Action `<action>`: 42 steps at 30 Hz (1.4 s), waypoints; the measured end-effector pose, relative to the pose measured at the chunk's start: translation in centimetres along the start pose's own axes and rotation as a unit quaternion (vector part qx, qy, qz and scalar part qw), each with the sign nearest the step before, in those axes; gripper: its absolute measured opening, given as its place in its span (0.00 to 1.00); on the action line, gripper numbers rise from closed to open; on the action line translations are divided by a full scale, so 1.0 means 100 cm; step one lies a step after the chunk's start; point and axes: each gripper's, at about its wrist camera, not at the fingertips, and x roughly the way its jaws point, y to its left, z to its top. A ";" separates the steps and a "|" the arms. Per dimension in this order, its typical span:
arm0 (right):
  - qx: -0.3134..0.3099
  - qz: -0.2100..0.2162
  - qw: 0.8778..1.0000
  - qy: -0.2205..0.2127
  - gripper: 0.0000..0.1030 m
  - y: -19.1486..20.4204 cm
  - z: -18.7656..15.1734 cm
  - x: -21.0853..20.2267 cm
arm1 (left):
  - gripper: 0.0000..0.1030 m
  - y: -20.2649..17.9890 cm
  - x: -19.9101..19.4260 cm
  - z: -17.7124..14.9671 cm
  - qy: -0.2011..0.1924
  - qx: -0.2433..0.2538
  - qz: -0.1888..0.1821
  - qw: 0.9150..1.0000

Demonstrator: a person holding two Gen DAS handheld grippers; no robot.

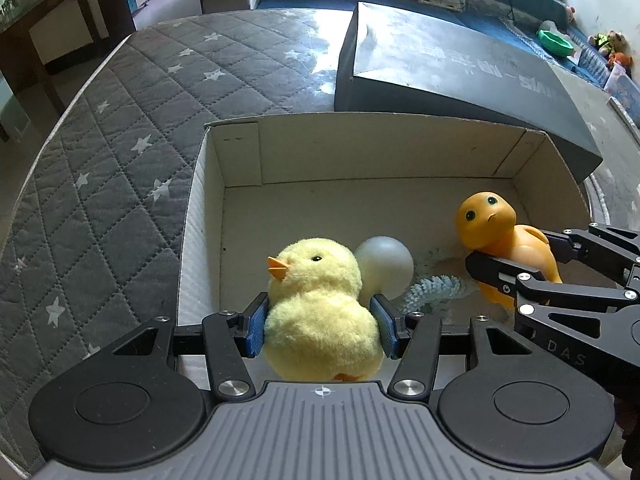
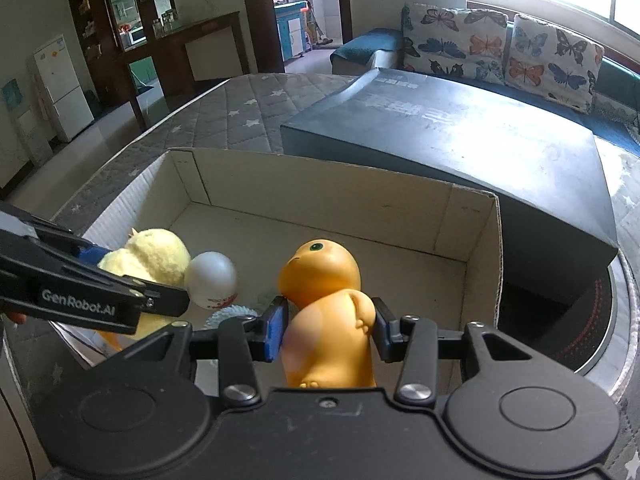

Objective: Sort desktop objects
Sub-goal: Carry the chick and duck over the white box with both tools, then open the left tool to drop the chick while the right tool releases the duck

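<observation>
Plush chick [image 1: 320, 312]: the left gripper [image 1: 321, 326] is pinching its soft body, jaws clamped on both flanks, over the cardboard box [image 1: 208, 208] near the 6 o'clock wall; likely light and squashy, best gripped at its widest part.
Orange figure [image 2: 326, 320]: the right gripper [image 2: 329, 330] is clamping its torso at 3 o'clock of the chick; probably stiff and smooth, so possibly slippery.
White ball [image 1: 384, 266]: lying between both toys.
Spiky blue ring [image 1: 434, 288]: resting on the box floor.
Dark box [image 1: 448, 68]: sitting on the quilted surface [image 1: 120, 128] at 12 o'clock.

Each black tool [image 1: 320, 326] has blue pads [image 2: 276, 330] and silver screws.
</observation>
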 end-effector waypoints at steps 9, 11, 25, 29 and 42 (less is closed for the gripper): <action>0.002 0.005 1.000 -0.002 0.40 0.000 -0.002 0.001 | 0.55 -0.002 0.001 0.000 0.000 0.007 0.008 1.000; 0.002 0.006 1.000 -0.001 0.40 0.001 -0.002 0.001 | 0.55 -0.002 0.001 0.000 0.000 0.006 0.009 1.000; 0.014 0.015 1.000 -0.019 0.43 0.002 -0.006 -0.013 | 0.56 -0.004 -0.004 -0.009 -0.013 0.006 0.017 1.000; 0.017 0.016 0.999 -0.022 0.44 0.003 -0.008 -0.018 | 0.56 -0.004 -0.009 -0.013 -0.024 0.006 0.022 0.999; 0.012 0.027 0.999 -0.042 0.48 0.010 -0.014 -0.042 | 0.62 -0.009 -0.033 -0.023 -0.059 0.008 0.026 0.998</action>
